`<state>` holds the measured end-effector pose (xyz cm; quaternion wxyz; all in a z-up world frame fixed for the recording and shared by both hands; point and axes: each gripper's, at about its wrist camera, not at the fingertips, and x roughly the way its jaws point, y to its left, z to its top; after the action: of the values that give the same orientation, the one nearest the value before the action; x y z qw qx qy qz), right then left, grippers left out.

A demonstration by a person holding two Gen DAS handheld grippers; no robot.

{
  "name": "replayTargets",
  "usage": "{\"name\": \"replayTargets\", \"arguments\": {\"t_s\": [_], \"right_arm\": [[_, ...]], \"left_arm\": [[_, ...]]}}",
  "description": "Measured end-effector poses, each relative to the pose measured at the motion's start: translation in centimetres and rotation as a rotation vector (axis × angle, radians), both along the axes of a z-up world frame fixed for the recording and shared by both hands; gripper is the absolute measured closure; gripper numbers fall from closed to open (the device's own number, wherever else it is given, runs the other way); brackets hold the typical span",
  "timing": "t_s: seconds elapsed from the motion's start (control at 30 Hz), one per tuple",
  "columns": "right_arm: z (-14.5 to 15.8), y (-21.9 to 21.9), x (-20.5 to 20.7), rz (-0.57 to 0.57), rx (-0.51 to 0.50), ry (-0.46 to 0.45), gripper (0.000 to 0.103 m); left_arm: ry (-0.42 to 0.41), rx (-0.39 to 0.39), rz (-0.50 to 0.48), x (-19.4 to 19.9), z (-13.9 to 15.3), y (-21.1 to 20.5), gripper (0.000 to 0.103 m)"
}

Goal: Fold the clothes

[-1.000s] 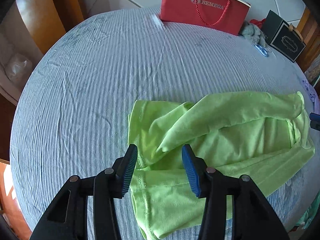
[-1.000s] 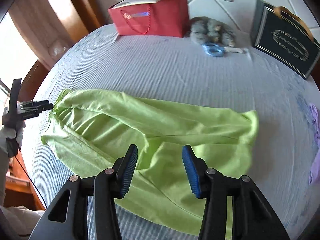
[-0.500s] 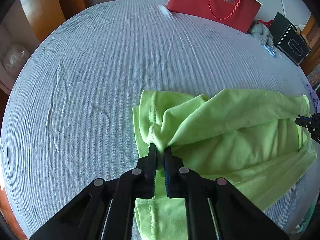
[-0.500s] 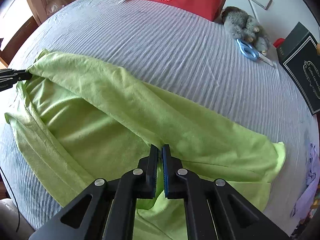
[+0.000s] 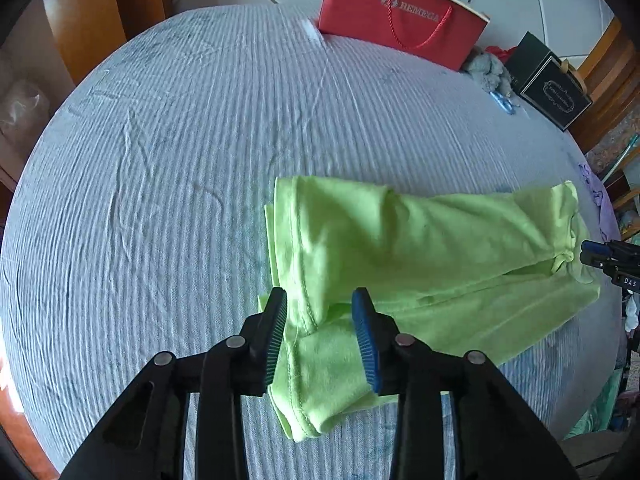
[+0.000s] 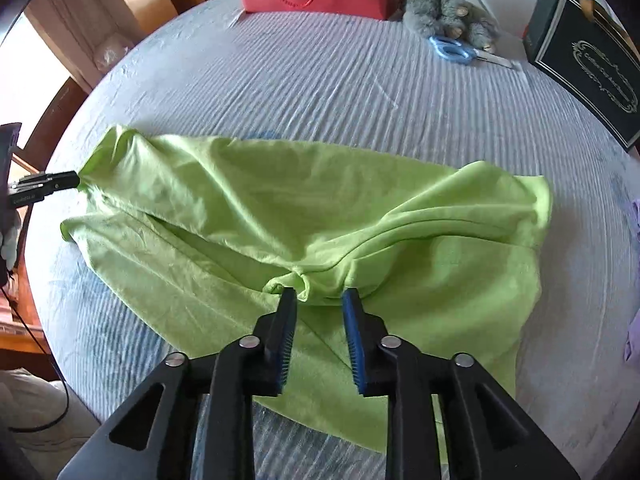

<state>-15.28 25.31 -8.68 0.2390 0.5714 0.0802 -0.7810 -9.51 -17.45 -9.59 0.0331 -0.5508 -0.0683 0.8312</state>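
Two wrist-cam fisheye views over a bed w/ a blue-grey striped sheet (image 5: 200,152). A lime-green garment (image 5: 420,248), prob. a long-sleeve top, lies across the near half of the bed, partly folded: a long upper layer is laid over the body lengthwise, w/ the lower layer sticking out along the near edge.

Left gripper (image 5: 320,312): jaws spread wide, holding nothing; a stitched hem end of the garment sits in the gap between its blue pads but isn't pinched. Right gripper (image 6: 318,300): jaws also parted, a bit narrower, empty; a small bunched knot of fabric lies just ahead of the tips. In the left view the right tool shows at the far end of the cloth, its tip touching or just beside the fabric edge.

At the bed's far side, well apart from the garment: red gift bag (image 5: 400,16), grey plush toy (image 6: 448,12), blue-handled scissors (image 6: 452,48), dark box w/ gold print (image 6: 588,60). A bit of lilac cloth (image 6: 636,320) shows at the right edge.

Risks, as a judgement: the folded layer looks loose and puckered near the right tips, so a grab there could pinch both layers and drag the whole piece, undoing the fold. The fabric looks thin and slippery; a shallow pinch on the hem may slip. Uneven pulls from the 2 ends could skew the edges
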Motion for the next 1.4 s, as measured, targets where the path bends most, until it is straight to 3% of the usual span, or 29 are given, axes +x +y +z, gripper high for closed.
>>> {"name": "replayTargets", "arguments": {"t_s": [0.07, 0.2, 0.43, 0.63, 0.67, 0.7, 0.77, 0.87, 0.97, 1.03, 1.13, 1.17, 1.2, 1.27, 1.4], "right_arm": [[1.3, 2.4, -1.0, -0.076, -0.028, 0.027, 0.053], [2.5, 6.7, -3.8, -0.224, -0.029, 0.066, 0.053], [0.4, 8.1, -7.7, -0.303, -0.042, 0.016, 0.053], [-1.4, 9.3, -11.1, -0.37, -0.054, -0.026, 0.053], [-1.7, 9.5, -11.6, -0.381, -0.056, -0.033, 0.055], [-2.0, 9.3, -12.0, -0.375, -0.05, -0.038, 0.07], [-2.3, 8.3, -12.3, -0.339, -0.008, -0.032, 0.101], [-1.6, 8.3, -11.9, -0.36, 0.063, 0.04, 0.101], [-1.9, 10.9, -12.1, -0.467, 0.042, 0.033, 0.101], [-2.5, 10.9, -12.0, -0.447, 0.058, 0.028, 0.099], [-1.8, 11.2, -11.0, -0.47, 0.062, 0.054, 0.074], [-1.2, 11.5, -10.3, -0.48, 0.038, 0.066, 0.063], [-0.4, 11.8, -9.5, -0.484, 0.009, 0.081, 0.059], [1.0, 12.4, -7.7, -0.48, -0.04, 0.1, 0.059], [1.4, 12.4, -3.6, -0.421, -0.044, 0.057, 0.058]], "left_arm": [[0.041, -0.001, 0.017, -0.8, 1.1, -0.5, 0.052], [0.022, -0.003, 0.059, -4.6, -0.6, -1.9, 0.052], [-0.068, -0.001, 0.078, -7.4, -4.4, -0.6, 0.052], [-0.068, -0.007, 0.103, -7.6, -5.6, -0.3, 0.054], [-0.059, -0.013, 0.114, -7.5, -5.5, -0.4, 0.067], [-0.051, -0.019, 0.132, -7.4, -5.4, -0.6, 0.098], [-0.033, -0.029, 0.169, -7.2, -5.2, -1.0, 0.098], [-0.009, -0.057, 0.219, -6.9, -5.1, -1.7, 0.099], [-0.019, -0.051, 0.236, -7.0, -5.7, -2.2, 0.094], [-0.025, -0.046, 0.235, -7.1, -5.5, -2.1, 0.094], [-0.016, -0.03, 0.238, -6.4, -4.0, -1.9, 0.091], [0.003, -0.031, 0.23, -5.9, -3.1, -1.7, 0.086], [0.019, -0.032, 0.221, -5.4, -2.4, -1.5, 0.076], [0.042, -0.041, 0.194, -4.2, -1.4, -1.1, 0.062], [0.017, -0.091, 0.145, -2.7, -2.5, -0.1, 0.062]]}}
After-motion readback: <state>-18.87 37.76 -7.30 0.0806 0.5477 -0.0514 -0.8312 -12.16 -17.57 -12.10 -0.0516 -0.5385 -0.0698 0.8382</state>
